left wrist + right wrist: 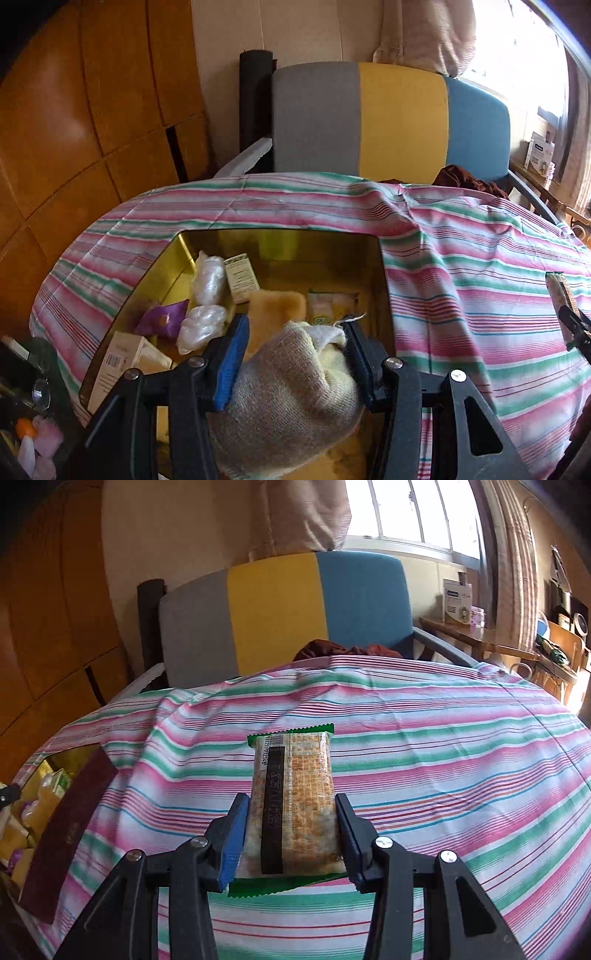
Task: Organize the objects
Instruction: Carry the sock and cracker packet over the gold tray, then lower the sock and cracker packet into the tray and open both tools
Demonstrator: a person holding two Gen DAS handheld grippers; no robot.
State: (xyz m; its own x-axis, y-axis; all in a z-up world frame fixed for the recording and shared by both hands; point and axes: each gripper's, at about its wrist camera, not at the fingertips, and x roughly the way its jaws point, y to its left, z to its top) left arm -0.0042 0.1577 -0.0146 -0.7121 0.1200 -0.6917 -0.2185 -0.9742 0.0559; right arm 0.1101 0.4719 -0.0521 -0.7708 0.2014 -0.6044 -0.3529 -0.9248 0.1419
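Holding two things at once, I look at the near ones first. My left gripper [293,363] is squeezed on a rolled knit sock [291,398], its blue pads pressing in from both sides. The sock is grey and cream, fuzzy and squashy, so I think it is light, will not break, and can be pinched anywhere round its fat middle. It hangs over the open yellow box [173,258], which has smooth shiny walls. Inside lie two crinkly clear bags [208,277], a small purple pouch [162,317], little card cartons [242,278] and a soft yellow sponge-like pad [277,306]. My right gripper [291,834] is closed on a snack packet [293,794], gripping its long sides near the bottom end. The wrapper looks thin, smooth and slippery, with zigzag green ends, and the food inside may crumble, so I would hold gently by the firm middle. Under it is the striped cloth [443,775], pink, green and white, soft and wrinkled. A flat dark red lid [70,819] leans by the box. Far back stands a chair [280,616] padded in grey, yellow and blue.
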